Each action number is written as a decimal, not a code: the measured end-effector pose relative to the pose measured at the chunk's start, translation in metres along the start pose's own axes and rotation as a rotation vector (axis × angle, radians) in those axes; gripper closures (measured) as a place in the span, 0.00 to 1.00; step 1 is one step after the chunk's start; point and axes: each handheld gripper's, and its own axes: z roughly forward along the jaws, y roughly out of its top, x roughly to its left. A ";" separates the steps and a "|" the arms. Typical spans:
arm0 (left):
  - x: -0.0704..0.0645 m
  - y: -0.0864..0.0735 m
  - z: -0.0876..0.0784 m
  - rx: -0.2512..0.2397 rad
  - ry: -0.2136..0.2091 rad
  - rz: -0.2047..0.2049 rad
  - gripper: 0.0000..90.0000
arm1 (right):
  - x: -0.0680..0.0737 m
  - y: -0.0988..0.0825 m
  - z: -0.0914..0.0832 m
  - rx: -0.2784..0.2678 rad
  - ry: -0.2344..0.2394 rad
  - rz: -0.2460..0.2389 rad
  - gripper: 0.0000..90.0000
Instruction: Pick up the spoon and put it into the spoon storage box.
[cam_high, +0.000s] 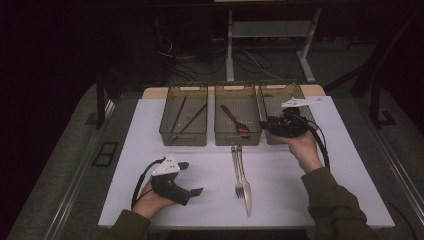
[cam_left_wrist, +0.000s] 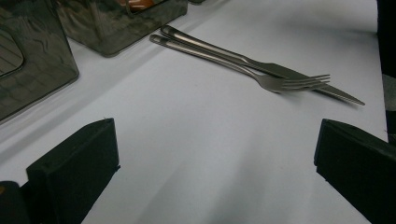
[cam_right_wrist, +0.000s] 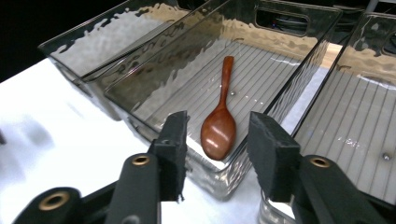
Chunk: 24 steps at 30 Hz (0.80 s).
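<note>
A brown wooden spoon (cam_high: 236, 121) lies in the middle one of three smoky clear bins (cam_high: 237, 142), bowl toward the near wall. My right gripper (cam_high: 265, 125) hovers at that bin's near right corner, held in a hand; in the right gripper view its jaws (cam_right_wrist: 219, 126) stand open over the bin's near wall with nothing between them, the spoon (cam_right_wrist: 219, 133) lying beyond. A metal fork (cam_high: 237, 170) and knife (cam_high: 245, 187) lie side by side on the white mat. My left gripper (cam_high: 194, 177) rests low at the front left, open wide (cam_left_wrist: 215, 140) and empty, facing the fork (cam_left_wrist: 271, 81) and knife (cam_left_wrist: 289, 72).
The left bin (cam_high: 184, 135) holds dark chopsticks (cam_high: 192, 118); the right bin (cam_high: 280, 97) sits partly behind my right hand. The white mat (cam_high: 310, 200) covers the table, with its edges close on all sides. Cables and a desk frame stand beyond.
</note>
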 end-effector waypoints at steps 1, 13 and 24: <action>0.000 0.000 0.000 -0.002 -0.001 -0.003 0.00 | 0.000 -0.001 -0.002 0.001 0.003 -0.002 0.66; 0.000 -0.001 -0.002 -0.009 0.007 -0.004 0.00 | 0.015 -0.027 -0.013 0.034 0.078 -0.049 0.90; -0.001 -0.001 -0.003 -0.003 0.009 0.002 0.00 | 0.036 -0.049 -0.006 0.109 0.137 -0.104 0.99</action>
